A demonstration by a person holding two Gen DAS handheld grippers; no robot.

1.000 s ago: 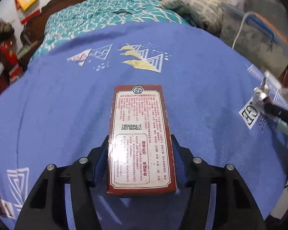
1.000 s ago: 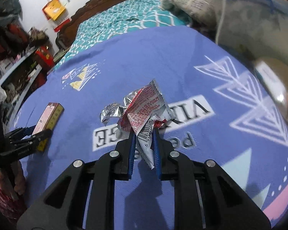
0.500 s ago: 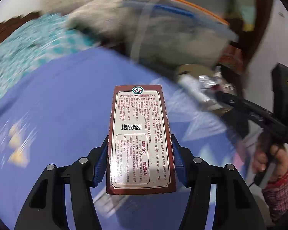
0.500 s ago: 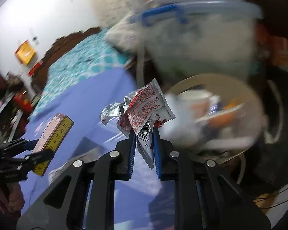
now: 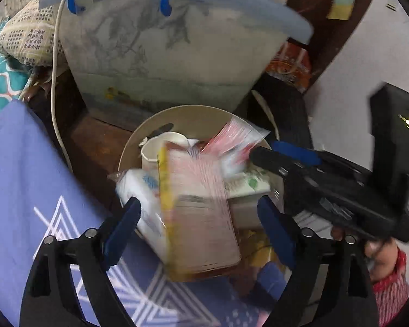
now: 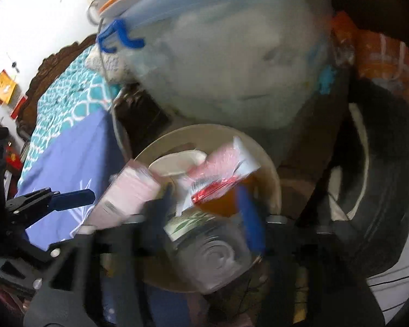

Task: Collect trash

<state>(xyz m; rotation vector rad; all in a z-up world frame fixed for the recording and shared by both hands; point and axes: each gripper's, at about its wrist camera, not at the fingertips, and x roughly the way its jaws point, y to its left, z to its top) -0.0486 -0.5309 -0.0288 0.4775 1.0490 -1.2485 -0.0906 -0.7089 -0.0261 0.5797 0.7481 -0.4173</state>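
Both hands have swung from the bed to a bin (image 5: 139, 141). Left gripper (image 5: 199, 212) and right gripper (image 6: 204, 209) are opening wide; the box (image 5: 201, 212) and wrapper (image 6: 220, 169) drop free. Any trash left is out of view.

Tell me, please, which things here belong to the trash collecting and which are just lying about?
Job: bin, red box, snack wrapper, left gripper, right gripper, both opening.
Lying about: storage tub, blue blanket, pillow.

The box (image 5: 201, 212) was shiny cardboard. The wrapper (image 5: 231, 141) was crinkly clear plastic. The blue bed cover (image 5: 21, 190) was soft, matt cloth.
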